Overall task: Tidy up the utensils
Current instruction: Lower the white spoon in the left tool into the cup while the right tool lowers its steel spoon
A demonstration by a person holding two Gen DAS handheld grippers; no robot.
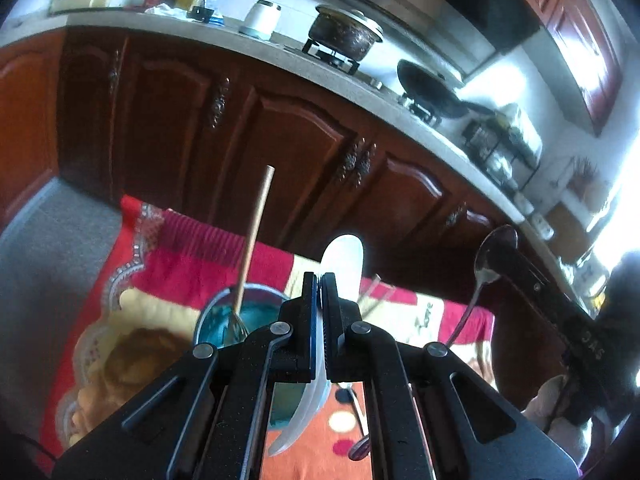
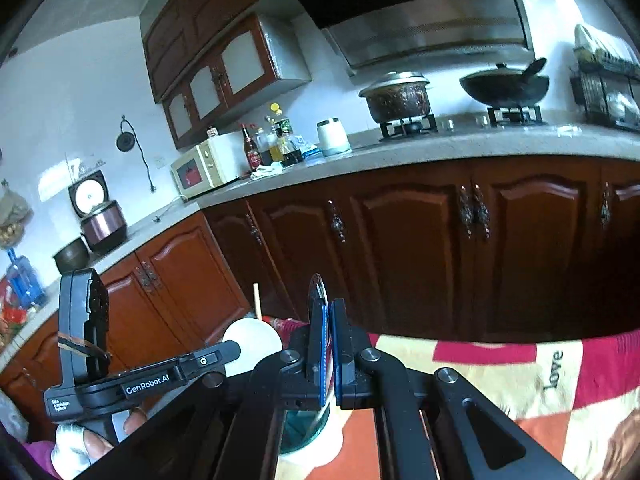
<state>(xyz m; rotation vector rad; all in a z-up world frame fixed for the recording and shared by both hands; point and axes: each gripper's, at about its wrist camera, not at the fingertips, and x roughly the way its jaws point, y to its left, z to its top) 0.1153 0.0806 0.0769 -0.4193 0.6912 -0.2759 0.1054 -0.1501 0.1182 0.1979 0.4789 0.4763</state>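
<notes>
Your left tongs (image 1: 319, 280) grasp a white spoon (image 1: 344, 258) above the blue cup (image 1: 240, 318); your right tongs (image 2: 329, 308) grasp a metal spoon (image 1: 494, 258) beside it.

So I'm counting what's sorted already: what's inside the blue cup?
In the blue cup a whisk with a wooden handle stands leaning on the rim. The left gripper, shut on a white spoon, covers the cup's right side, so anything else inside is hidden.

White spoon (image 1: 344, 264), metal spoon (image 1: 494, 254), both raised.
</notes>
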